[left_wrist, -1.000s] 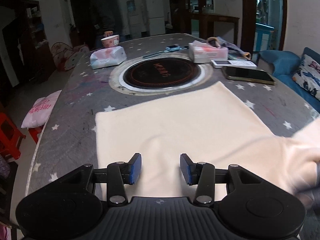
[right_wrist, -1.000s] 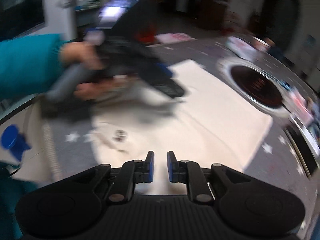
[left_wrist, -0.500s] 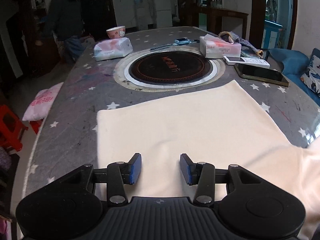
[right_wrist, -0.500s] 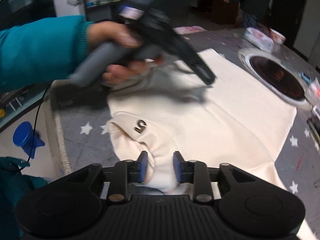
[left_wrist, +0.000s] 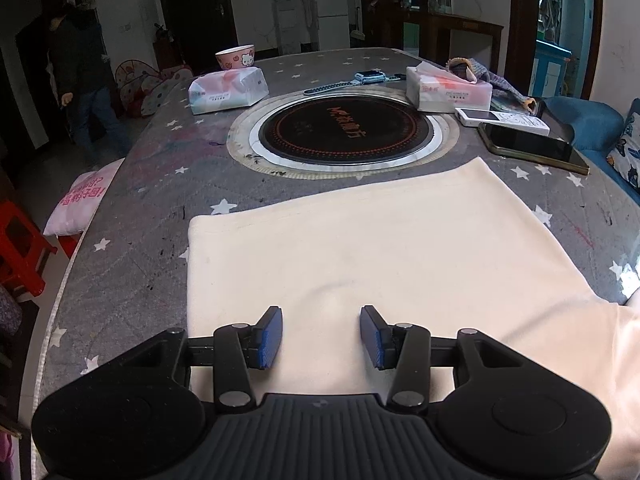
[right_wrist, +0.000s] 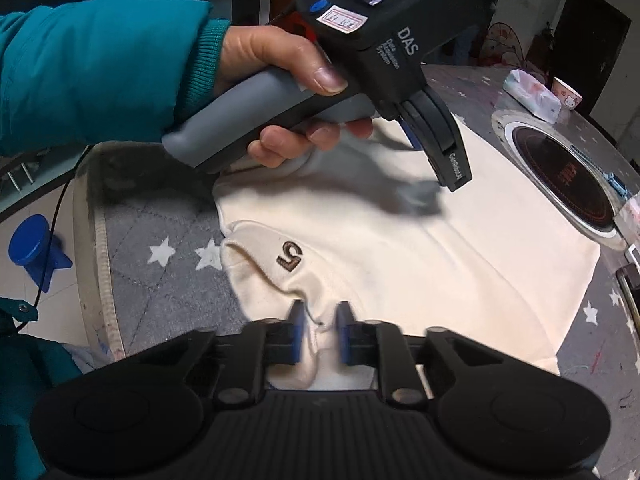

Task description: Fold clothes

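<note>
Grey star-printed cloth covers the table (left_wrist: 132, 264), which carries everything listed. Item one, the cream garment (left_wrist: 380, 248): spread flat over the near half of the table, its far hem just short of the round black cooktop (left_wrist: 346, 130); the near end is bunched, with a stitched "5" mark (right_wrist: 291, 257) beside a fold close to the table edge. Item two, the cooktop: set into the table, untouched by the garment. Item three, the left gripper (left_wrist: 321, 336): jaws spread wide, nothing between them, hovering over the garment's near part; the person's left hand (right_wrist: 280, 92) holds its handle. Item four, the right gripper (right_wrist: 320, 334): jaws partly closed around a raised ridge of fabric; whether the pads truly bite cannot be told. Item five, the tablet (left_wrist: 532, 146) and the white remote (left_wrist: 502, 120), lying just beyond the garment's far right corner. Item six, two tissue packs (left_wrist: 228, 90) and a pink bowl (left_wrist: 235, 57), farther back. Risks, as a judgement: a shallow pinch on that ridge may slip when lifted, dropping the fold crooked; pulling with one gripper alone may drag the whole garment towards the table edge; a wide sweep of fabric could nudge the tablet or remote.
</note>
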